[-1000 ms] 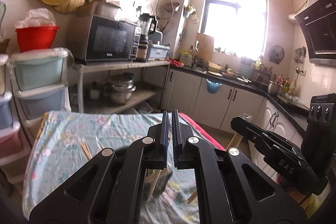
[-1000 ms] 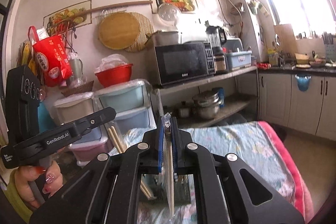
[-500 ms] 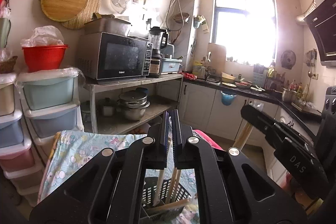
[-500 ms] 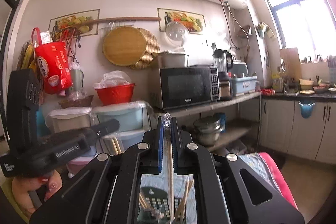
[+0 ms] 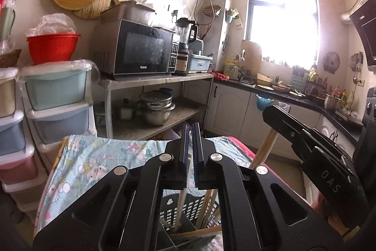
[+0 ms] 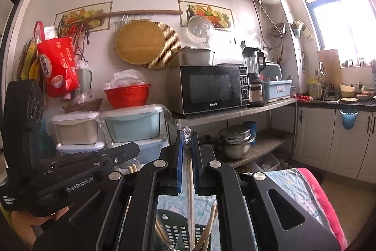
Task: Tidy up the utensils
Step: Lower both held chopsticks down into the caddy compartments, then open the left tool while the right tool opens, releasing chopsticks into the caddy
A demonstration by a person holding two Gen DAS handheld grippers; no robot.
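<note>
My left gripper (image 5: 190,133) is shut on a pair of wooden chopsticks (image 5: 180,204) that hang down into a black perforated basket (image 5: 188,211). In the right wrist view their tops (image 6: 131,167) show just under the left gripper (image 6: 135,151). My right gripper (image 6: 188,135) is shut on chopsticks in a clear plastic sleeve (image 6: 190,199), whose crimped tip pokes above the jaws. These also hang over the basket (image 6: 174,227), which holds several loose chopsticks. In the left wrist view the right gripper (image 5: 272,113) is to the right, its chopsticks (image 5: 265,147) slanting down.
The basket stands on a table with a floral cloth (image 5: 94,157) and a pink edge (image 6: 329,208). Stacked plastic drawers (image 5: 56,91) flank it on the left. A steel shelf with a microwave (image 5: 141,51) and pots stands behind. A hand (image 6: 28,227) holds the left gripper.
Both grippers have travelled across the table with their chopsticks, and the black basket has come into view beneath them. Less of the cloth shows. Neither grip has altered.
</note>
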